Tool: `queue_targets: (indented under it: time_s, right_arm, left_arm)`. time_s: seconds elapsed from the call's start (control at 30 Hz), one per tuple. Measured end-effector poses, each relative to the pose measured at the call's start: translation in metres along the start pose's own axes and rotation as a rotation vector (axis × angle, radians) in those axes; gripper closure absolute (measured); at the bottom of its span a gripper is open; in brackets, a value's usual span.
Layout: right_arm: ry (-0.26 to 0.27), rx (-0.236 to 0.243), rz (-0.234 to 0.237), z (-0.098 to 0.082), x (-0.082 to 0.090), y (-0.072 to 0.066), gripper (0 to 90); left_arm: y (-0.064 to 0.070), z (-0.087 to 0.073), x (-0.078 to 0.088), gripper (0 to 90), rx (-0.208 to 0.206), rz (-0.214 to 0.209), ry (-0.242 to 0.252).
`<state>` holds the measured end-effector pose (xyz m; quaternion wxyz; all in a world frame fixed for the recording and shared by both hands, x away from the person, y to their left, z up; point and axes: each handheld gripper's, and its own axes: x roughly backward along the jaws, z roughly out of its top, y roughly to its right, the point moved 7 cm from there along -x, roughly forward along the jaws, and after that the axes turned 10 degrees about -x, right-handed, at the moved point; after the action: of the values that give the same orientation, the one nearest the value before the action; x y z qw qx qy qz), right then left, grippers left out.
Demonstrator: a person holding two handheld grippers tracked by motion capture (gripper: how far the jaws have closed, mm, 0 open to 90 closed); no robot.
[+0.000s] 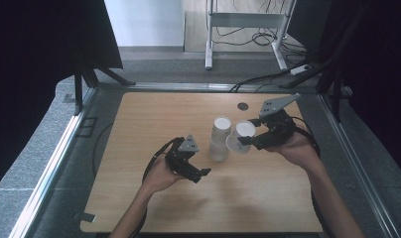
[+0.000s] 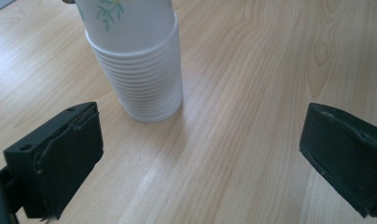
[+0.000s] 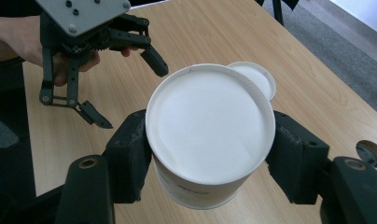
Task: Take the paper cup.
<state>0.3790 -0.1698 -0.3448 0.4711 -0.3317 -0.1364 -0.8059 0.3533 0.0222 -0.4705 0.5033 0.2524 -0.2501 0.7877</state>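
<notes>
The high view looks forward and down over the whole worktop (image 1: 154, 114); both tongs-mounted views sit close, sharing the cup stack (image 2: 140, 70).

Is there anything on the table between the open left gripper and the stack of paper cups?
No. In the left gripper view, bare wooden table lies between the left gripper and the stack of paper cups.
</notes>
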Motion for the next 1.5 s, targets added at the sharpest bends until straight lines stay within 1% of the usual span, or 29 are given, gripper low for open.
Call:
queue_targets:
  time_s: [0.27,0.47,0.63,0.73,0.8,1.0,1.2,1.5]
  right_arm:
    - [0.014,0.005,0.018,-0.013,-0.005,-0.006,36.0]
    - [0.021,0.009,0.02,-0.024,-0.01,-0.009,36.0]
    - [0.029,0.009,0.028,-0.031,-0.014,-0.011,36.1]
    - [0.026,0.012,0.024,-0.037,-0.019,-0.012,36.1]
    - [0.026,0.009,0.029,-0.041,-0.023,-0.013,36.0]
    - [0.023,0.008,0.035,-0.053,-0.032,-0.015,36.1]
    - [0.041,0.0,0.046,-0.062,-0.039,-0.018,36.1]
    - [0.038,-0.002,0.028,-0.078,-0.055,-0.021,36.1]
  left_arm:
    - [0.009,-0.006,0.004,0.0,0.001,0.006,0.017]
    - [0.014,-0.012,0.007,0.0,-0.008,0.013,0.016]
    - [0.017,-0.018,0.008,0.0,-0.002,0.011,0.023]
    - [0.02,-0.022,0.007,0.0,-0.003,0.01,0.019]
    - [0.022,-0.025,0.006,0.0,-0.008,0.008,0.016]
    - [0.029,-0.032,0.002,0.0,-0.004,-0.004,0.021]
    - [0.033,-0.037,-0.001,0.0,-0.003,-0.008,0.024]
    - [0.038,-0.039,-0.005,0.0,-0.01,-0.009,0.026]
